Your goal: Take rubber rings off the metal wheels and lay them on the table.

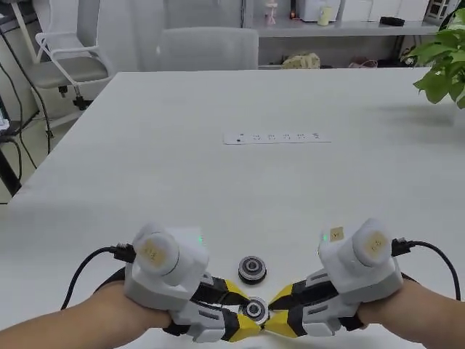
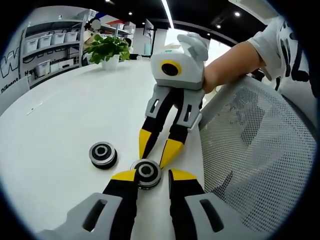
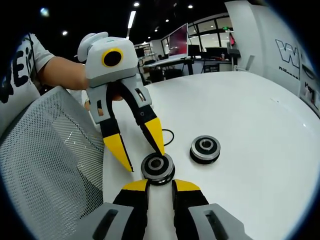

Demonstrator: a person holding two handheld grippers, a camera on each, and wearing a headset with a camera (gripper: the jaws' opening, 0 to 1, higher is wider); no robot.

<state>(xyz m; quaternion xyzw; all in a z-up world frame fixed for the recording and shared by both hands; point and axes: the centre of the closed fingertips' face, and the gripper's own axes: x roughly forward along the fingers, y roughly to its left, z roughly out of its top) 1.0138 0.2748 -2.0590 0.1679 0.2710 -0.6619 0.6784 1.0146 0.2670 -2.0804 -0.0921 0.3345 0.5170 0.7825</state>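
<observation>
Left hand-held gripper (image 2: 153, 176): black jaws with yellow tips, standing apart. A small round metal wheel with a black rubber ring (image 2: 146, 173) lies flat between the tips and touches one of them. I cannot tell whether the other tip touches it.
Right hand-held gripper (image 3: 161, 186): jaws a narrow gap apart with nothing between them. The tips sit right at the near edge of the same wheel.
Meeting point: in the head view the two point at each other from left and right, tips gathered around that wheel close to the near edge of the white table (image 1: 218, 203).
Second wheel (image 1: 252, 268): the same kind, black ring on it, flat on the table just beyond the first. Neither tool touches it.
Head view adds: a white power strip (image 1: 276, 137) mid-table and a green leafy plant (image 1: 443, 65) at the far right.
Gripper views add: a grey mesh chair back (image 2: 250, 145) beside the table edge, and the arm holding each opposite tool.
</observation>
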